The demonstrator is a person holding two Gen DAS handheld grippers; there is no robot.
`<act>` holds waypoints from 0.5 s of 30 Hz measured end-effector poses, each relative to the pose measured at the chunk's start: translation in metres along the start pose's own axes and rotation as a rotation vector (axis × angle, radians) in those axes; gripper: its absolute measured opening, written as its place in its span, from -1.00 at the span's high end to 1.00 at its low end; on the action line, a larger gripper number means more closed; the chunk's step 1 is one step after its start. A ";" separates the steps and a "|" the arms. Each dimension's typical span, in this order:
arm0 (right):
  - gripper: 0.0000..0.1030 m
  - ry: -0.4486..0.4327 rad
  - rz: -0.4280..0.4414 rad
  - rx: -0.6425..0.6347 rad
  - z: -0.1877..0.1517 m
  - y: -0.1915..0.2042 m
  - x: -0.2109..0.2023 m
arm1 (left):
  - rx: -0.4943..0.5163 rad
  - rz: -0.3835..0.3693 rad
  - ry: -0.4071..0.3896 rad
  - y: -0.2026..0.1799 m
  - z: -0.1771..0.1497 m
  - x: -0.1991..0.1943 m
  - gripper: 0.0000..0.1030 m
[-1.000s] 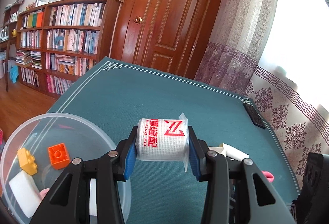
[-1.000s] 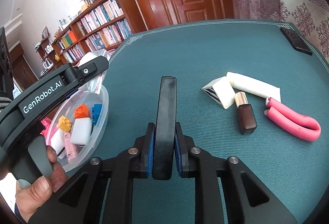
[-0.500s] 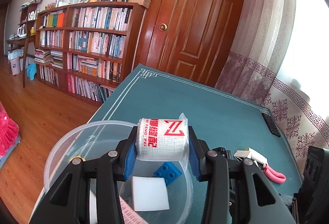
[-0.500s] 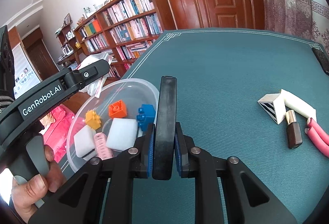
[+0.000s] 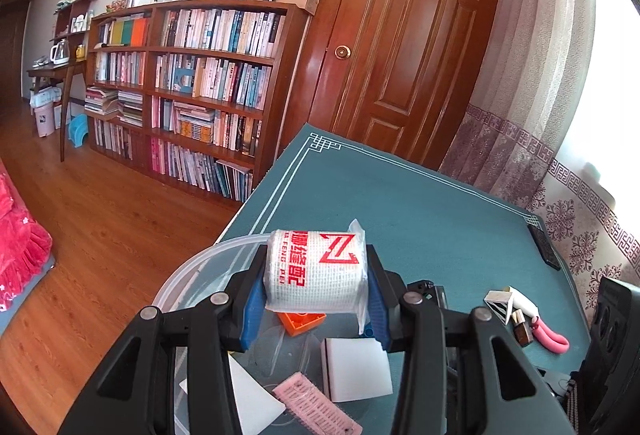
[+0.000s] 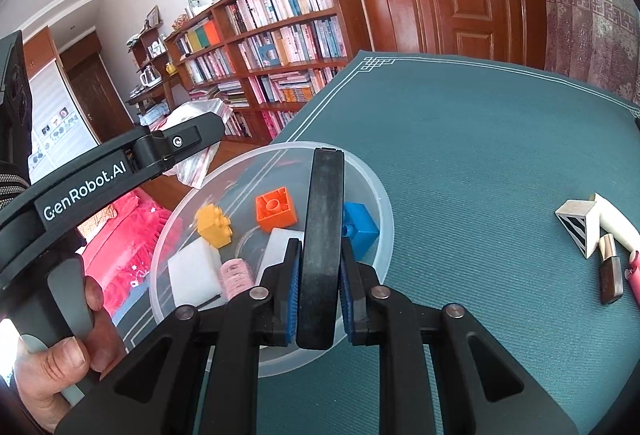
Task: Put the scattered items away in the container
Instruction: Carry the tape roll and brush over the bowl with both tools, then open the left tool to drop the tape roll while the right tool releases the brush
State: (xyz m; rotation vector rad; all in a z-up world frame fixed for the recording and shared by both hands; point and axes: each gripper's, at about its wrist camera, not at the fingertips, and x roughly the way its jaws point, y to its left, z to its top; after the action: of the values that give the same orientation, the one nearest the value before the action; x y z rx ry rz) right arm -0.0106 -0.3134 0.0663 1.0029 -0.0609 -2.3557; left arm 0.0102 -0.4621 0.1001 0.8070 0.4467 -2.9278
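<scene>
My left gripper [image 5: 316, 295] is shut on a white bandage roll [image 5: 316, 273] with red lettering, held above the clear plastic bowl [image 5: 192, 267]. My right gripper [image 6: 318, 295] is shut on a flat black bar [image 6: 322, 235], which hangs over the same bowl [image 6: 382, 203]. Inside the bowl lie an orange brick [image 6: 276, 209], a yellow brick [image 6: 214, 225], a blue brick [image 6: 360, 227], white blocks [image 6: 194, 269] and a pink comb [image 6: 236, 275]. The left gripper's body [image 6: 112, 171], held by a hand [image 6: 52, 367], crosses the right wrist view.
On the green cloth to the right lie a striped white wedge [image 6: 578, 225], a white tube [image 6: 616, 223], a small brown bottle [image 6: 610, 275] and a pink curved piece [image 5: 550, 335]. A black phone [image 5: 544, 247] sits near the far right edge. The bowl stands by the table's left edge.
Both grippers have carried their loads leftward until they hang over the bowl. The loose items on the cloth have slid to the right of both views.
</scene>
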 end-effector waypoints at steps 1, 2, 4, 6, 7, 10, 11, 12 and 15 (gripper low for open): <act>0.63 0.003 0.004 0.000 0.000 0.002 0.002 | -0.003 -0.003 0.003 0.001 0.000 0.000 0.06; 0.63 0.006 0.009 0.001 0.001 0.003 0.004 | -0.004 -0.007 0.006 0.002 0.001 0.001 0.06; 0.63 0.012 0.019 0.003 0.002 0.004 0.006 | -0.009 -0.017 0.014 0.004 0.002 0.002 0.06; 0.63 0.018 0.029 0.003 0.002 0.006 0.007 | -0.008 -0.016 0.019 0.006 0.002 0.002 0.04; 0.63 0.022 0.034 0.003 0.002 0.006 0.009 | -0.008 -0.015 0.020 0.006 0.002 0.002 0.01; 0.62 0.038 0.047 0.001 0.004 0.008 0.017 | -0.010 -0.017 0.020 0.007 0.003 0.002 -0.16; 0.62 0.039 0.046 0.002 0.004 0.008 0.018 | -0.012 -0.018 0.019 0.006 0.003 0.001 -0.23; 0.62 0.043 0.047 0.003 0.003 0.008 0.019 | -0.016 -0.020 0.016 0.007 0.003 0.001 -0.45; 0.61 0.052 0.054 -0.006 0.001 0.010 0.022 | -0.011 -0.017 0.004 0.008 0.005 -0.001 -0.60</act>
State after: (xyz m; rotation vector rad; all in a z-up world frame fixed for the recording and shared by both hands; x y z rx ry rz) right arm -0.0185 -0.3336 0.0556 1.0459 -0.0598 -2.2787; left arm 0.0103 -0.4711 0.1025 0.8119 0.4724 -2.9370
